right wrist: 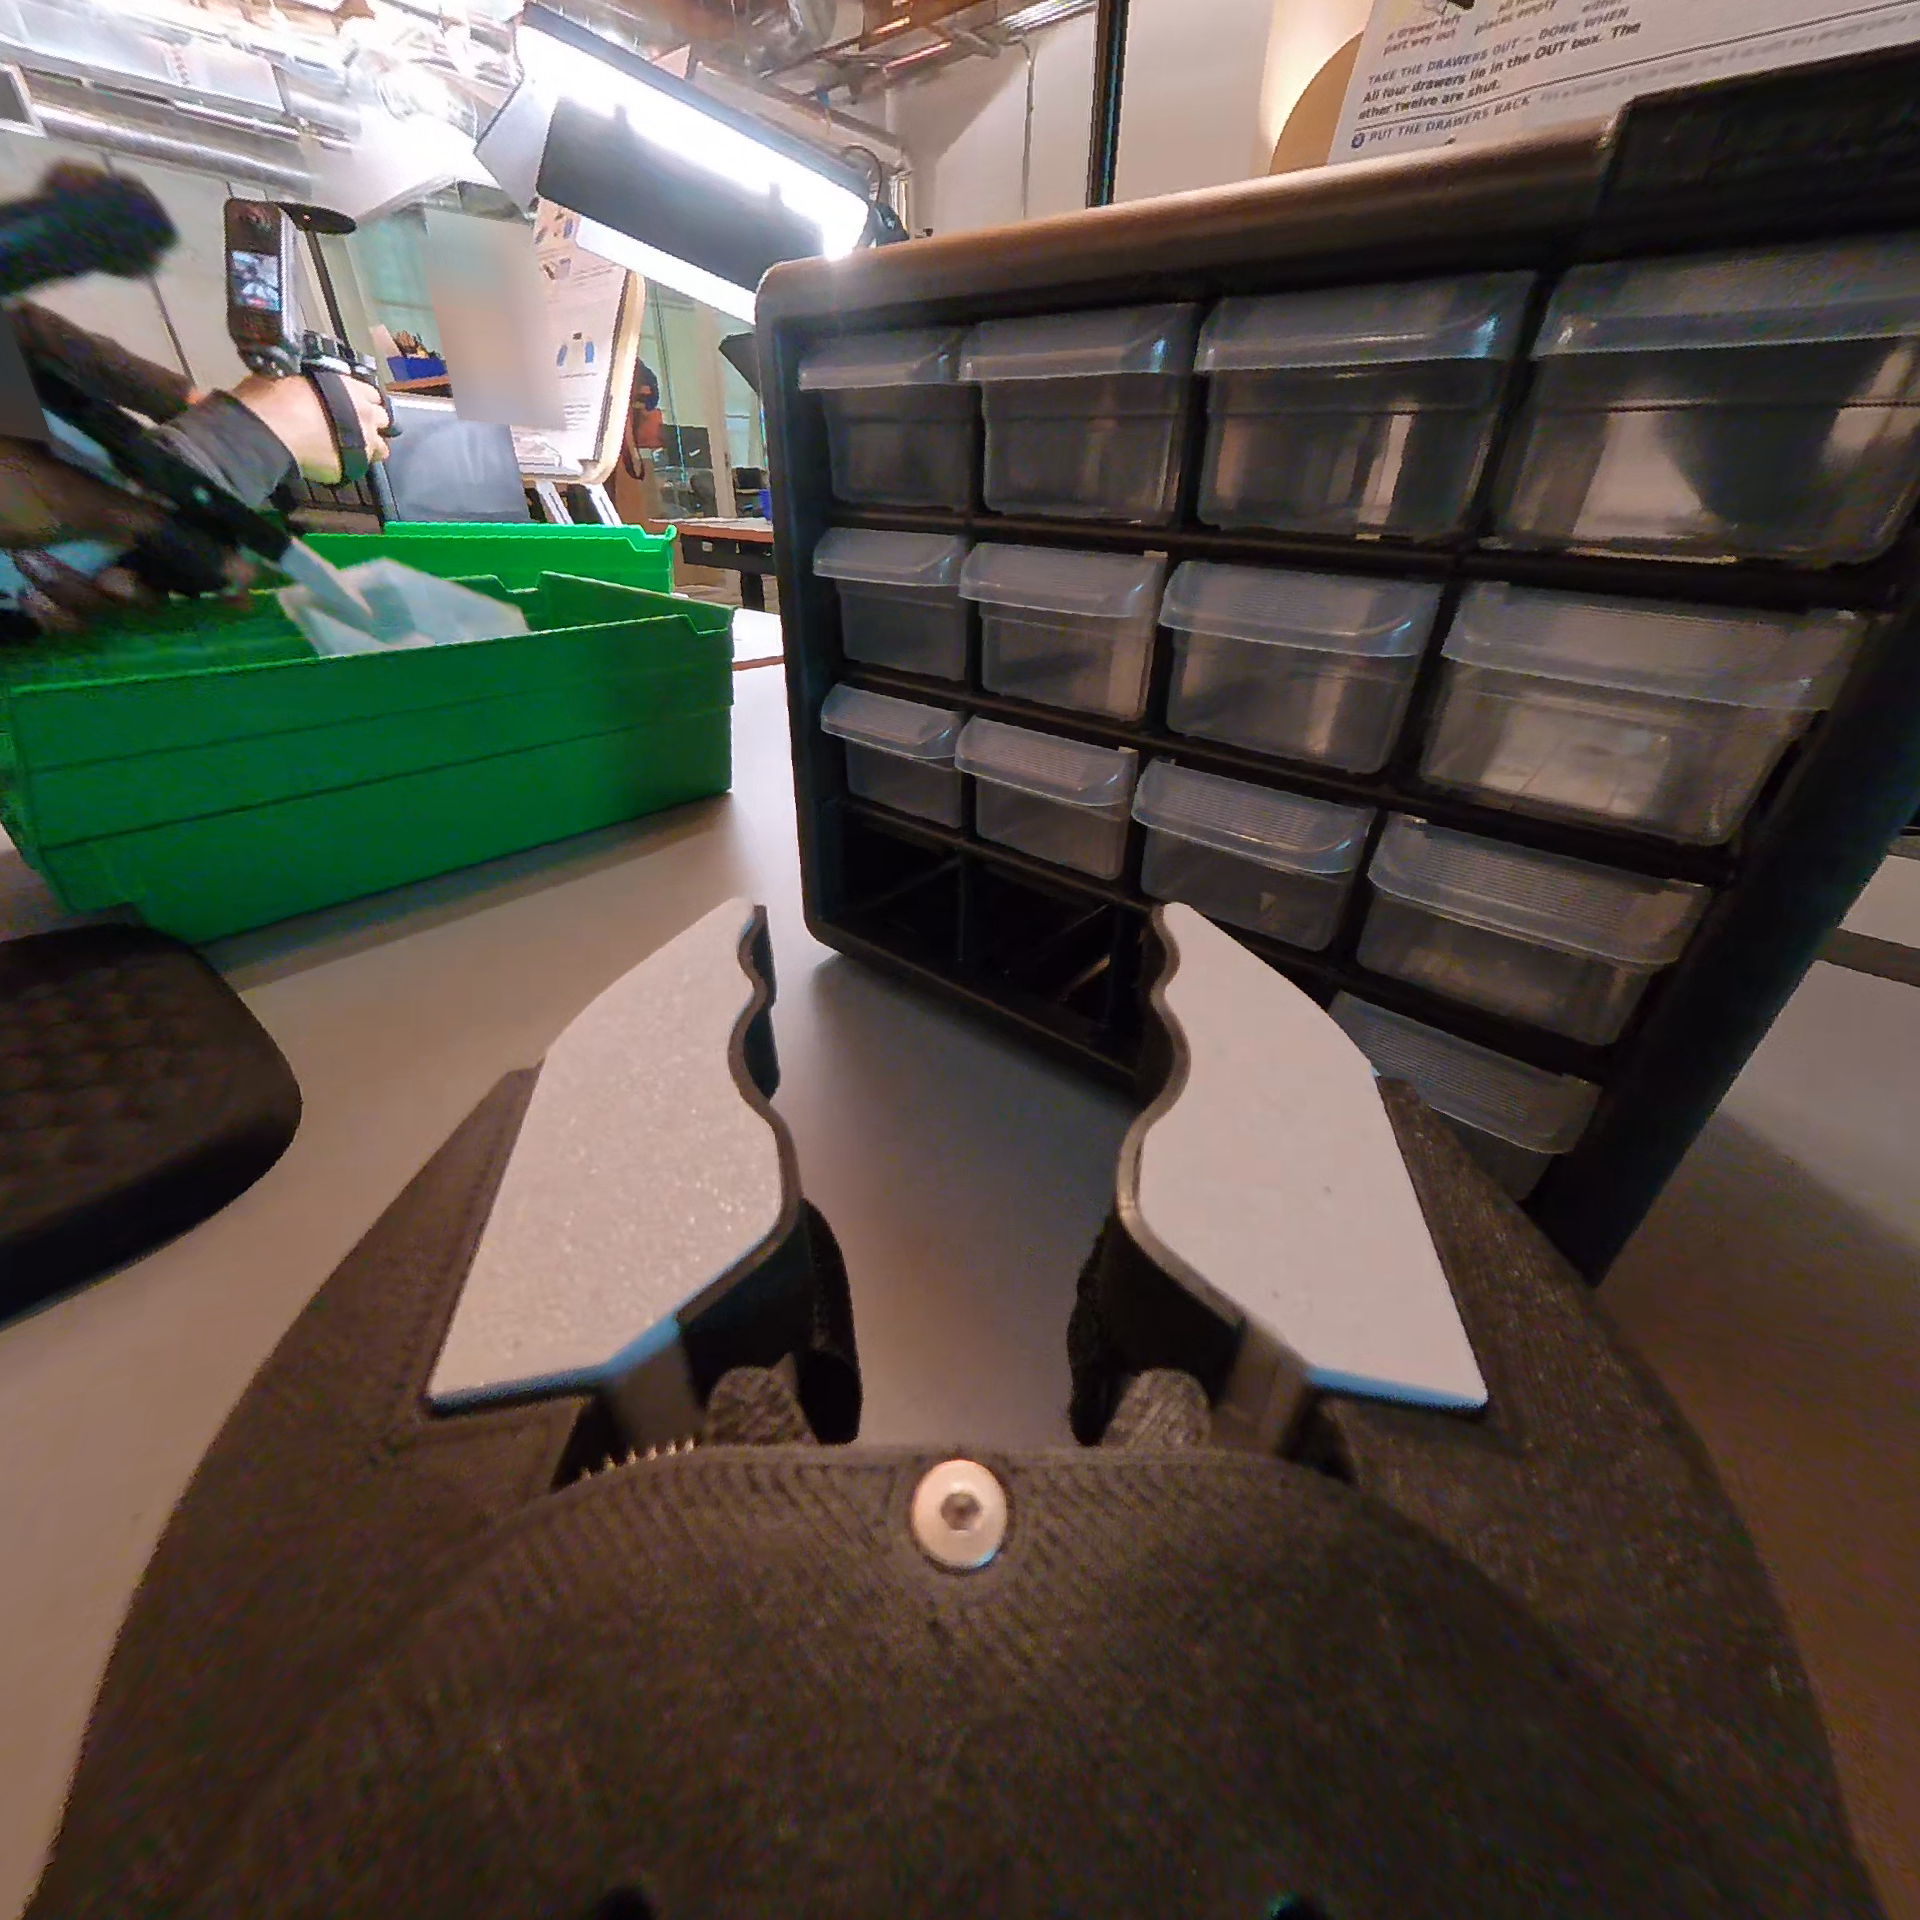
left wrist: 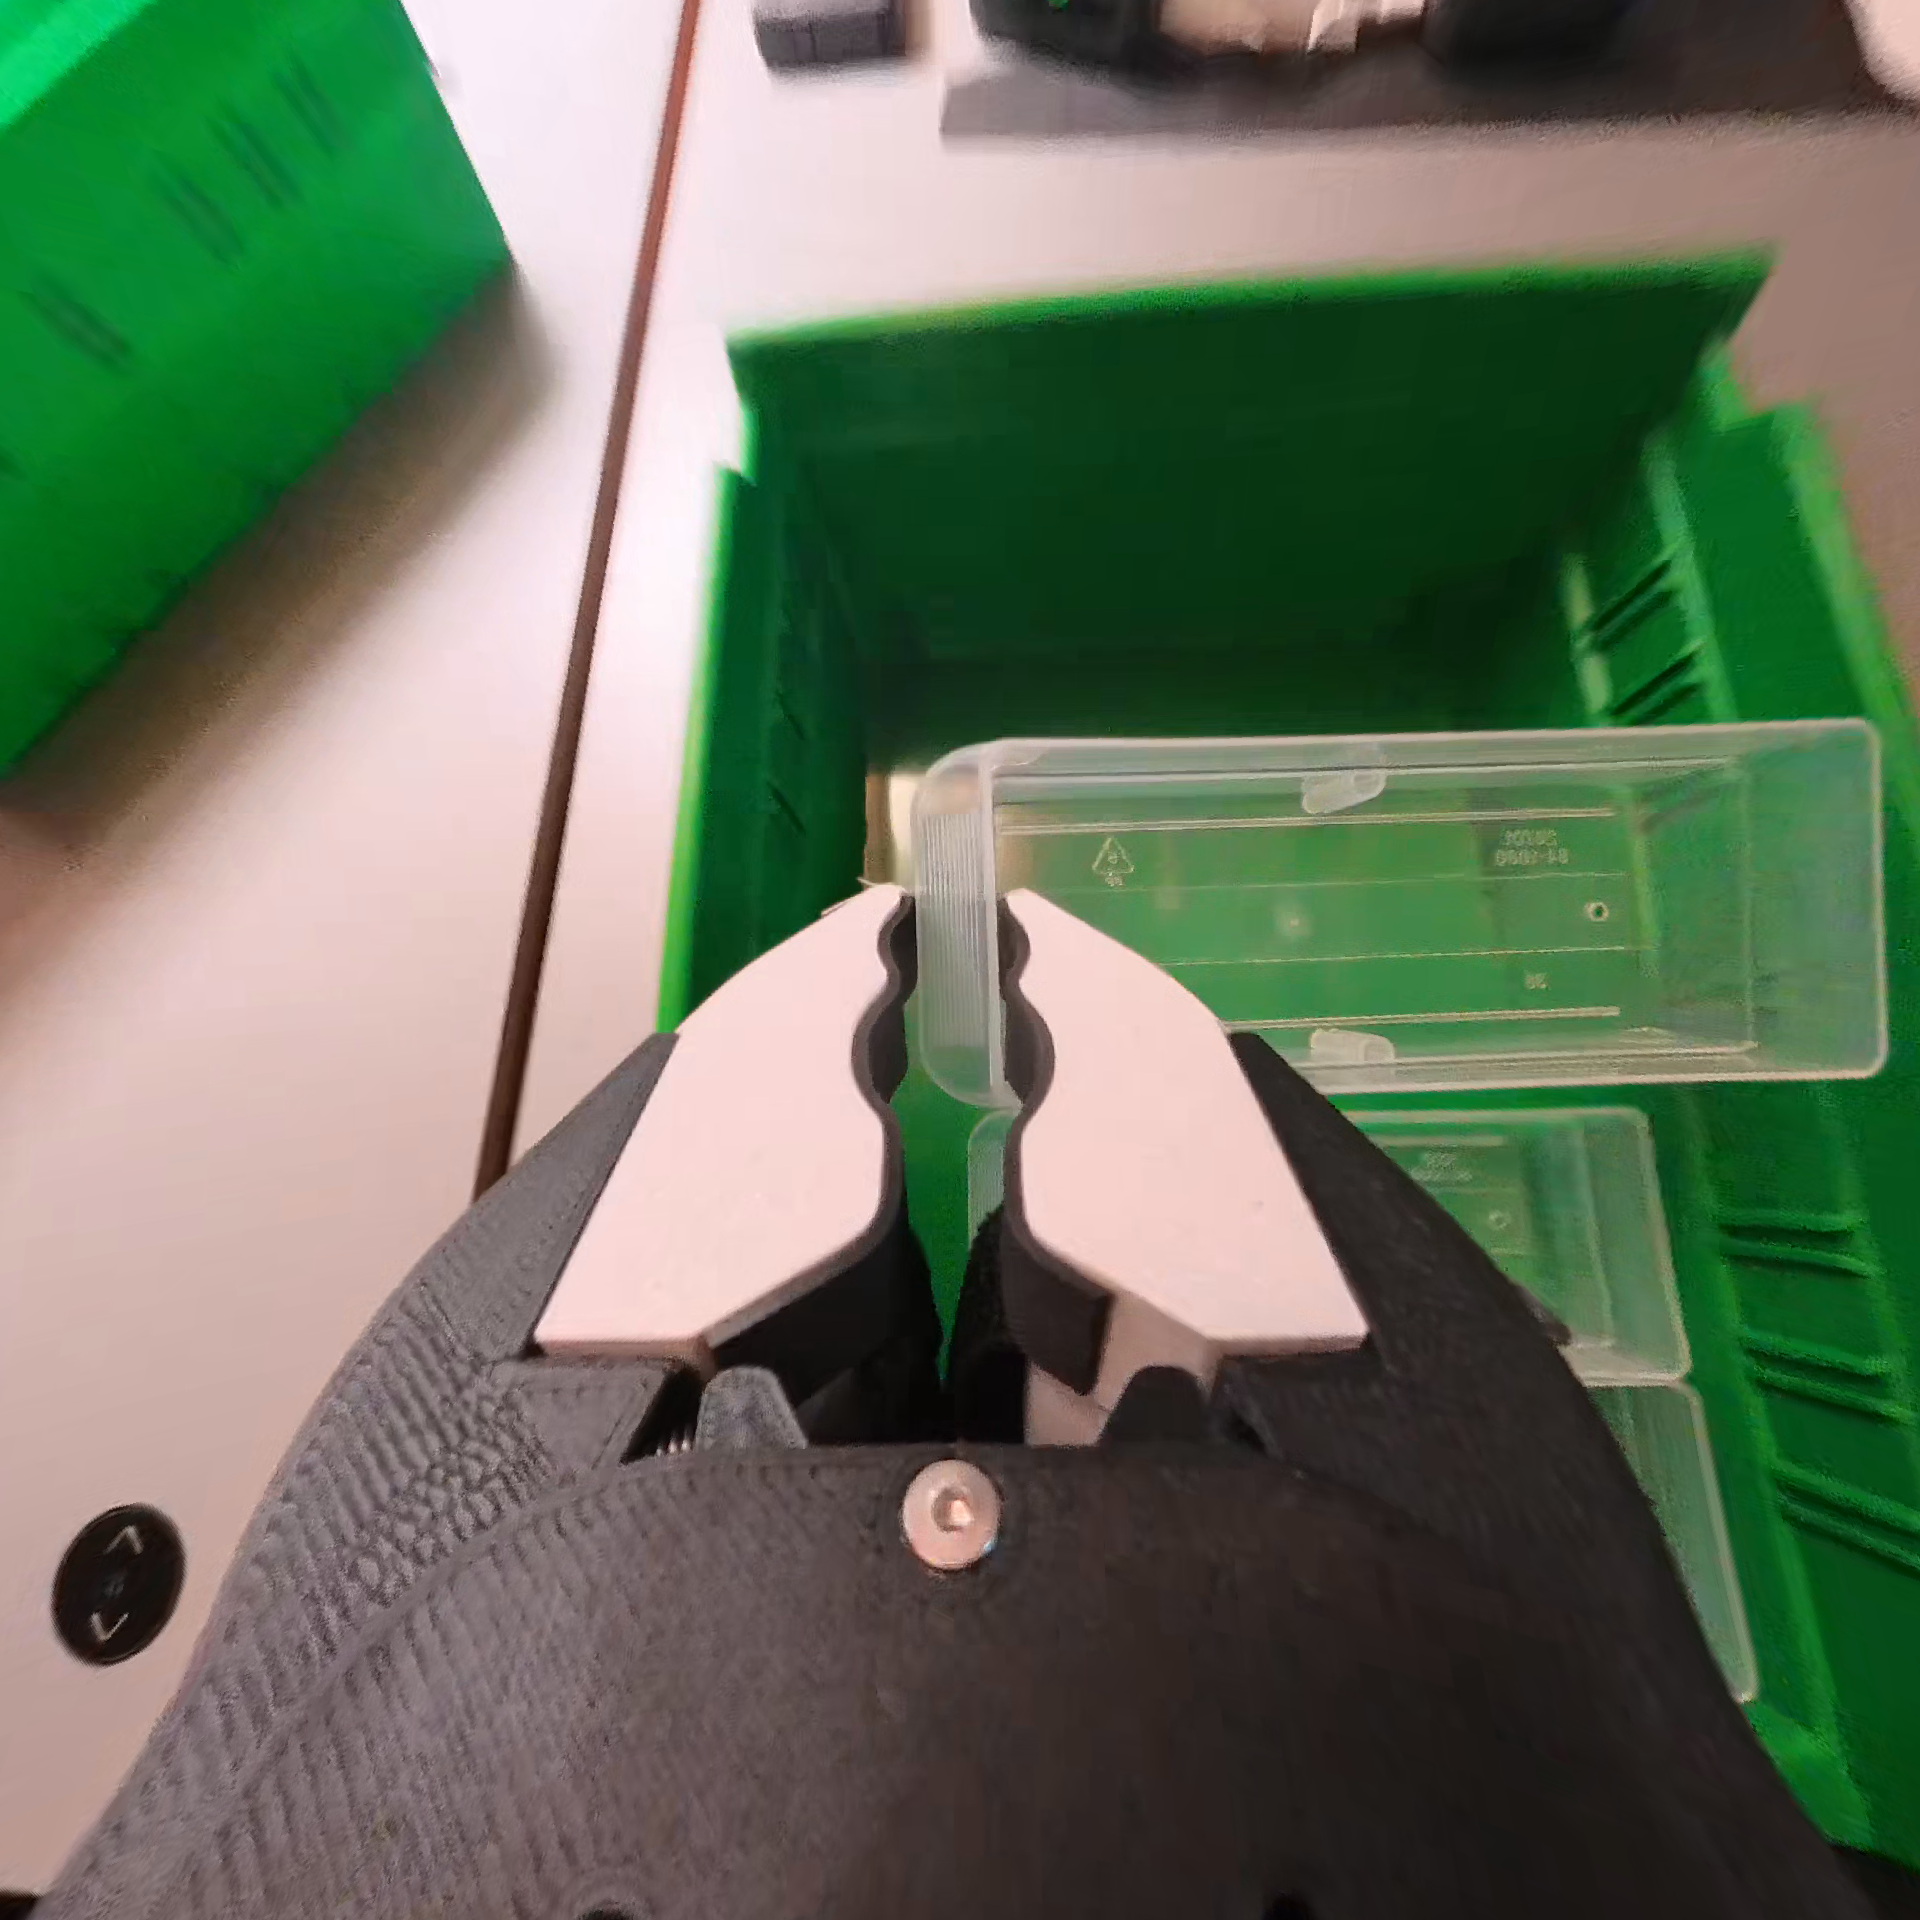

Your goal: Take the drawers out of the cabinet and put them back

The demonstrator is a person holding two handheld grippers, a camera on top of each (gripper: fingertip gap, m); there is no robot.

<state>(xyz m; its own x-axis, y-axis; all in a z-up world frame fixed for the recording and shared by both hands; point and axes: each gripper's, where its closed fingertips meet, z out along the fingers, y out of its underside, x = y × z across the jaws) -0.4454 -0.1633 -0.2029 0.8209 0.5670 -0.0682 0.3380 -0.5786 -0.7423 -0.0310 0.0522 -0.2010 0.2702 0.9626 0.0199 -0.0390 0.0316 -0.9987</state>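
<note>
My left gripper (left wrist: 954,914) is shut on the front lip of a clear plastic drawer (left wrist: 1455,894) and holds it inside a green bin (left wrist: 1247,499). A second clear drawer (left wrist: 1507,1236) lies in the bin below it. The black cabinet (right wrist: 1299,623) stands on the grey table (right wrist: 935,1122) with several clear drawers in place and empty slots (right wrist: 977,925) at the bottom left. My right gripper (right wrist: 961,935) is open and empty, low over the table, facing those slots. The left gripper with its drawer (right wrist: 405,613) also shows far left over the green bin (right wrist: 364,790).
A second green bin (left wrist: 197,343) lies at the upper left of the left wrist view. A dark seam (left wrist: 582,665) runs along the table. A black pad (right wrist: 114,1091) lies at the left by my right gripper. A person's hand (right wrist: 291,426) holds the left gripper's handle.
</note>
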